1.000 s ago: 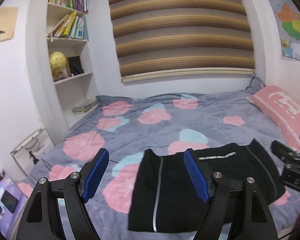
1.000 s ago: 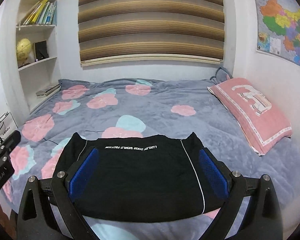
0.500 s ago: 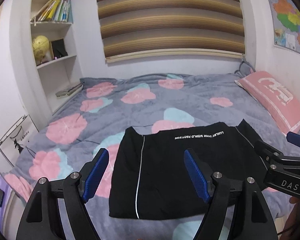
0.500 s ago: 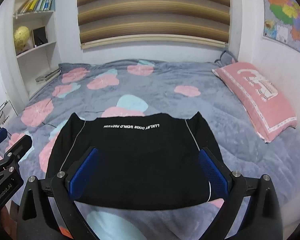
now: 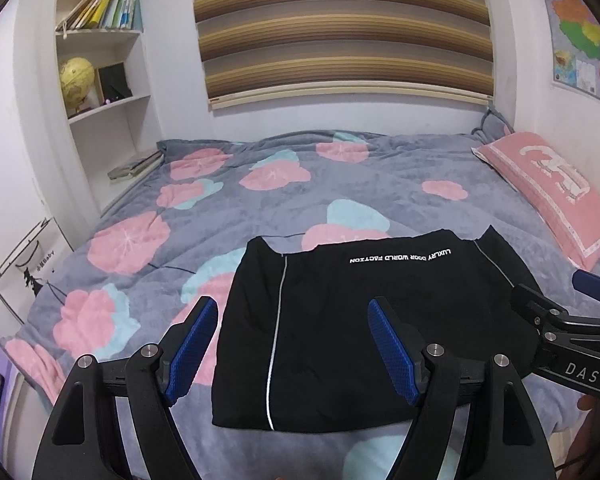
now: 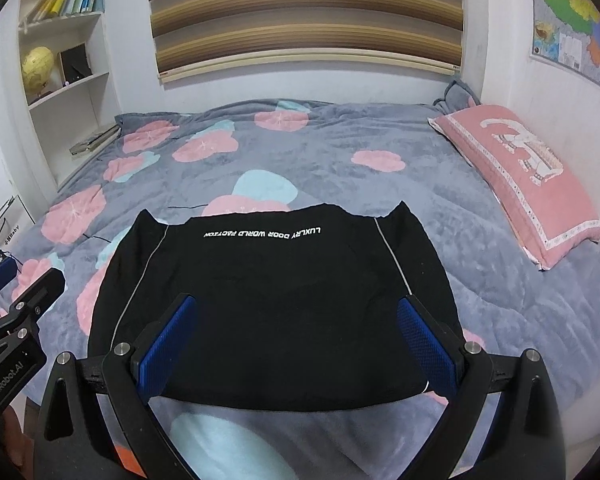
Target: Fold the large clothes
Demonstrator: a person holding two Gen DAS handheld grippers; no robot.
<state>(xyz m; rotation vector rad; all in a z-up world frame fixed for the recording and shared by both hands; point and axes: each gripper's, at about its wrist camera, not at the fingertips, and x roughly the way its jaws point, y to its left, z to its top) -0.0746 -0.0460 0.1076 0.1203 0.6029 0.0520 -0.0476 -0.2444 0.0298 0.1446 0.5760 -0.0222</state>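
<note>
Both grippers, left gripper (image 5: 292, 344) and right gripper (image 6: 296, 340), lowered nearer black garment (image 6: 268, 300).

left tool (image 5: 292, 340) jaws wide apart, right tool (image 6: 296, 336) likewise, both empty

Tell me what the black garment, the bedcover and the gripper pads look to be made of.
Black garment: smooth, thin matte fabric, likely synthetic sportswear; it lies flat, with pale piping and printed white lettering.
Bedcover: plush fleece or velvet by its look; soft mottled nap, rumpled folds.
Gripper pads: blue, apparently rubber or soft plastic; a fine dimpled grid covers them.
</note>
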